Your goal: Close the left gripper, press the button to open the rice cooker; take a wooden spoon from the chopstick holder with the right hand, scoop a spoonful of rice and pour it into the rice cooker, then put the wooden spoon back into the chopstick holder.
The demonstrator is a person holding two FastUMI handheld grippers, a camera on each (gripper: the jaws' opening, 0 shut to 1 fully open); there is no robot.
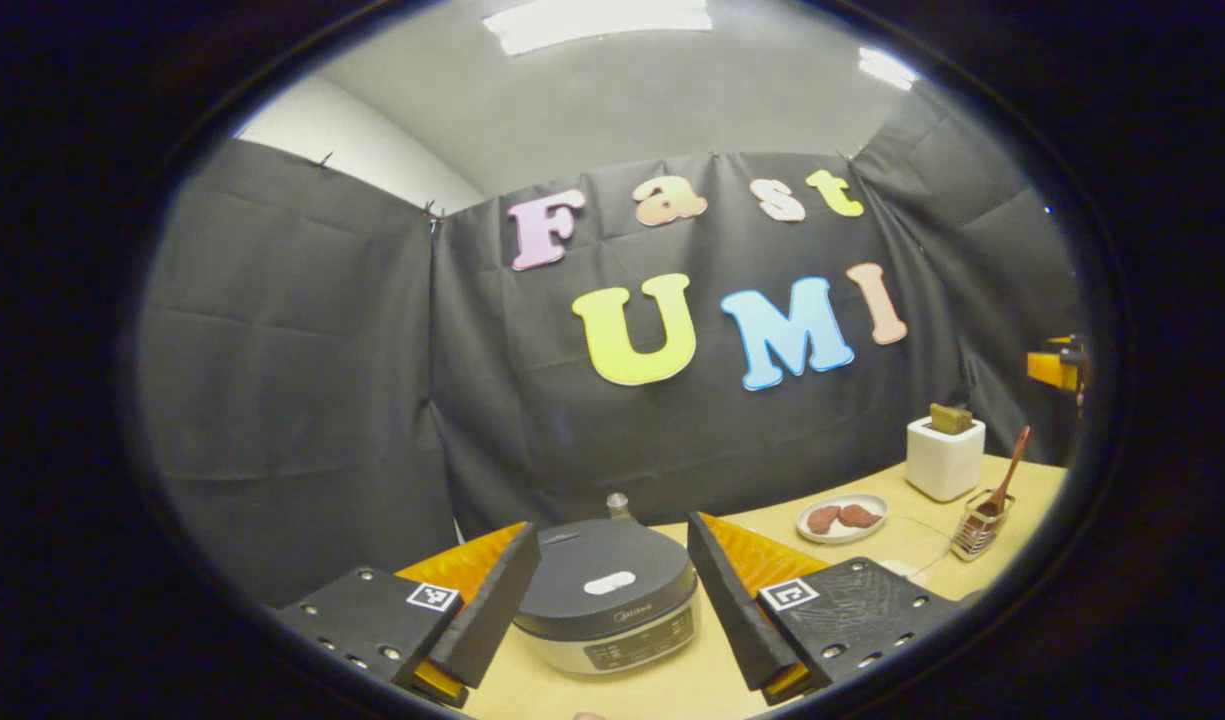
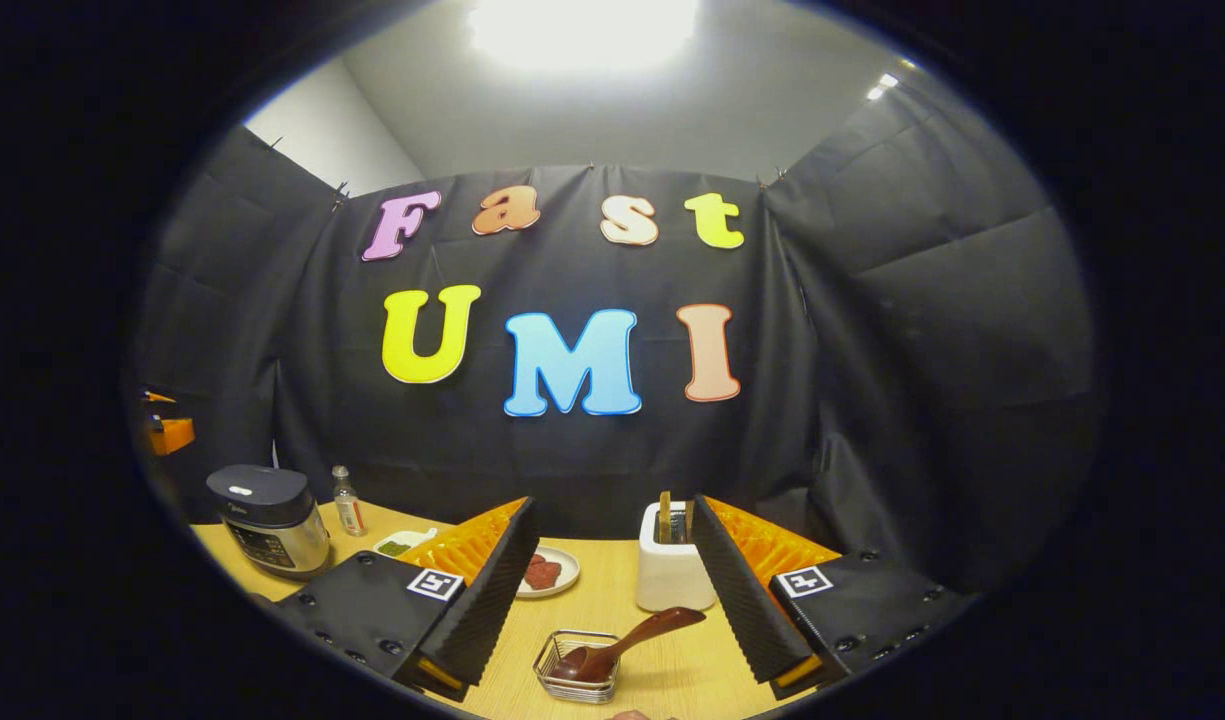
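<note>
Sitting lid-down on the desk (image 1: 672,690), the rice cooker (image 1: 607,610) shows a dark domed lid over a silver body, framed by the released left hand-held gripper (image 1: 612,600). The right hand-held gripper (image 2: 612,600), also released, faces the wooden spoon (image 2: 627,645) leaning in the wire chopstick holder (image 2: 577,680).

Ceiling lamps (image 2: 582,25) glare white overhead, while the dark walls stay dim. Edges bend strongly. The surface (image 2: 662,675) looks sharp.

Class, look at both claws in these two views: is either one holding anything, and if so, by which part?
Nothing is held. The left claw stands open before the rice cooker; the right claw stands open above the wooden spoon.
</note>
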